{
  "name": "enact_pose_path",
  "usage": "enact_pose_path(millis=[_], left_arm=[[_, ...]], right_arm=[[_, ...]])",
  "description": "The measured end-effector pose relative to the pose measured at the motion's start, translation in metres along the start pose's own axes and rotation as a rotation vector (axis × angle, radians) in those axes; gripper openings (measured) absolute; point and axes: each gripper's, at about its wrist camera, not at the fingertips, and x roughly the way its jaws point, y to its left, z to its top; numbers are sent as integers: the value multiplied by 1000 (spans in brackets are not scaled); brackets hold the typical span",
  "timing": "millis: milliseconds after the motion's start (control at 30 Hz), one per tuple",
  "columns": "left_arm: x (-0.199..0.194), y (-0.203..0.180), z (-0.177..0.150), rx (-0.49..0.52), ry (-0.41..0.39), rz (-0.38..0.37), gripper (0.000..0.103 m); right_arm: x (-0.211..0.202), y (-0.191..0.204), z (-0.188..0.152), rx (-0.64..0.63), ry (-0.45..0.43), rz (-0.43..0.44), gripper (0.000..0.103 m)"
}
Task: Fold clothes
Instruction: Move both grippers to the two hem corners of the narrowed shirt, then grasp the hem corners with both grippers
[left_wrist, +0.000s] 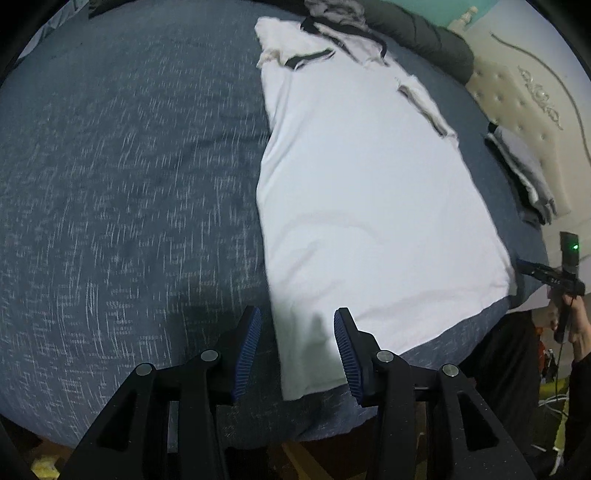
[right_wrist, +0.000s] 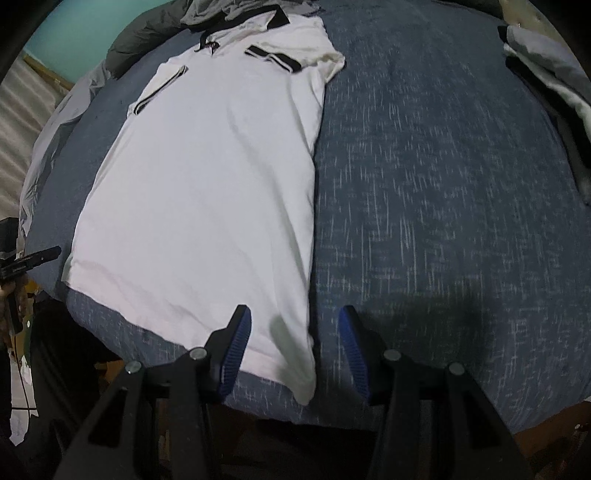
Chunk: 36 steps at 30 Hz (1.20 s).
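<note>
Hovering over the white polo shirt (left_wrist: 369, 192) spread lengthwise on the bed (left_wrist: 129, 184), sleeves folded in, we hold left gripper (left_wrist: 297, 350) and right gripper (right_wrist: 295, 347) with fingers apart at its hem corners; pinching both comes next.

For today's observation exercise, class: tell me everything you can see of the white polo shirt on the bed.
The white polo shirt looks like soft knit fabric, with a black collar and black-and-white striped sleeve cuffs. It lies flat on the blue speckled bedspread, both sides folded inward into a long strip, collar at the far end by a heap of grey clothes. Its hem reaches the near bed edge, a bottom corner between each pair of open tongs.
</note>
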Motion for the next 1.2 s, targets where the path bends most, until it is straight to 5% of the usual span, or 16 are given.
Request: enact_pose_path(millis=[333, 1033, 1133, 1200], left_arm=[[21, 6, -15, -18, 85, -6, 45], [29, 7, -22, -22, 125, -43, 45], [30, 5, -23, -16, 123, -50, 30], [30, 4, -22, -11, 116, -50, 20]], right_arm=[[9, -5, -13, 24, 59, 14, 50], [25, -6, -19, 37, 99, 45, 50], [28, -3, -16, 31, 97, 48, 49], [30, -3, -16, 31, 95, 52, 36]])
